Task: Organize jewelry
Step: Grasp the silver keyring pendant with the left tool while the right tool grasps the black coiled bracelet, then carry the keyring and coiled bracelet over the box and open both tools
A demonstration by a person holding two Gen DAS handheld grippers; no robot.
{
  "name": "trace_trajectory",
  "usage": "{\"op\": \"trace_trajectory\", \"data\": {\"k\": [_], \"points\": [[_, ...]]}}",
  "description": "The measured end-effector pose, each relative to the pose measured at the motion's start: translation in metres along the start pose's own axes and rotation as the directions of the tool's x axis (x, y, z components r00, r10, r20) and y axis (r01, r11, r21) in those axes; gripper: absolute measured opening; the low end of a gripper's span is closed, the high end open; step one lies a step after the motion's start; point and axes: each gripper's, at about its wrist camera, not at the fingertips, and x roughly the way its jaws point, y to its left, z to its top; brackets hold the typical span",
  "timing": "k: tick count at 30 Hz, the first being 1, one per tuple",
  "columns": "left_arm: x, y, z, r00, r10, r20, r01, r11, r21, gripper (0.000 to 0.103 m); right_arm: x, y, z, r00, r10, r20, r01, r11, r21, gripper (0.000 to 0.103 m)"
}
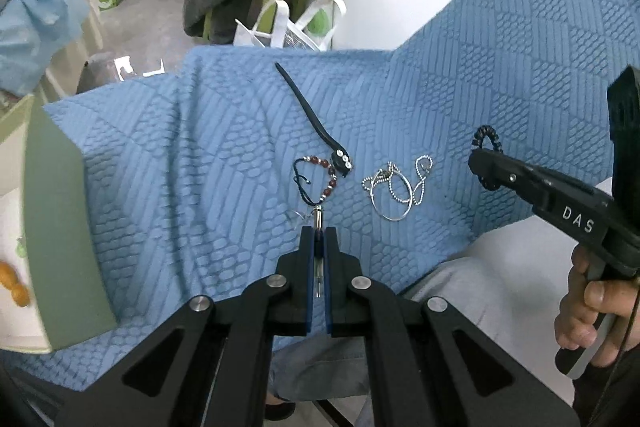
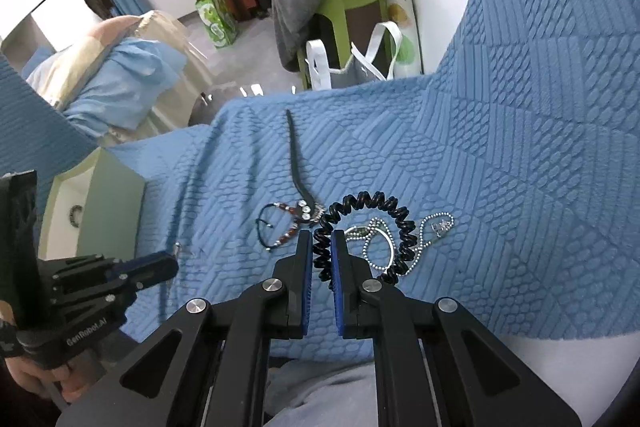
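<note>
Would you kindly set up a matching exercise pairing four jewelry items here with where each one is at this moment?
Items:
1. black coiled hair tie
2. small silver pendant
3. black hair stick
4. silver ball chain

Places:
A. lying loose beside a thin silver hoop
B. pinched in the right gripper
C. lying on the blue cloth, pointing away
D. pinched in the left gripper

Pairs: 1-B, 2-D, 3-C, 4-A

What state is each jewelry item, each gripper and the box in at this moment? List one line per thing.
Left gripper: shut on a small silver pendant.
Right gripper: shut on a black spiral coil hair tie, lifted.
Red-beaded black cord bracelet: lying on the blue textured cover.
Long black hair stick: lying flat.
Silver ball chain with ring: lying tangled.
Pale green box: open.
</note>
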Motion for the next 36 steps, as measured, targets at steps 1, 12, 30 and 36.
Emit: {"op": "trace_trajectory", "data": {"k": [1, 12, 30, 36], "points": [[-0.008, 0.001, 0.000, 1.000, 0.000, 0.008, 0.000, 1.000, -0.002, 0.003, -0.005, 0.002, 0.000, 1.000, 0.002, 0.008, -0.002, 1.000, -0.001, 0.007], [-0.094, 0.011, 0.012, 0.982, 0.032, 0.184, -0.030, 0.999, -0.013, 0.003, -0.059, 0.044, 0.019, 0.990, 0.037, 0.133, -0.032, 0.999, -0.040, 0.007], [-0.197, 0.085, 0.014, 0.935, 0.118, 0.336, -0.089, 0.991, -0.099, 0.003, -0.082, 0.176, 0.054, 0.961, 0.185, 0.207, -0.138, 0.965, -0.225, 0.007], [-0.208, 0.131, -0.003, 0.928, 0.169, 0.332, -0.114, 0.977, -0.179, 0.003, -0.062, 0.222, 0.049, 0.962, 0.224, 0.157, -0.175, 0.945, -0.276, 0.007]]}}
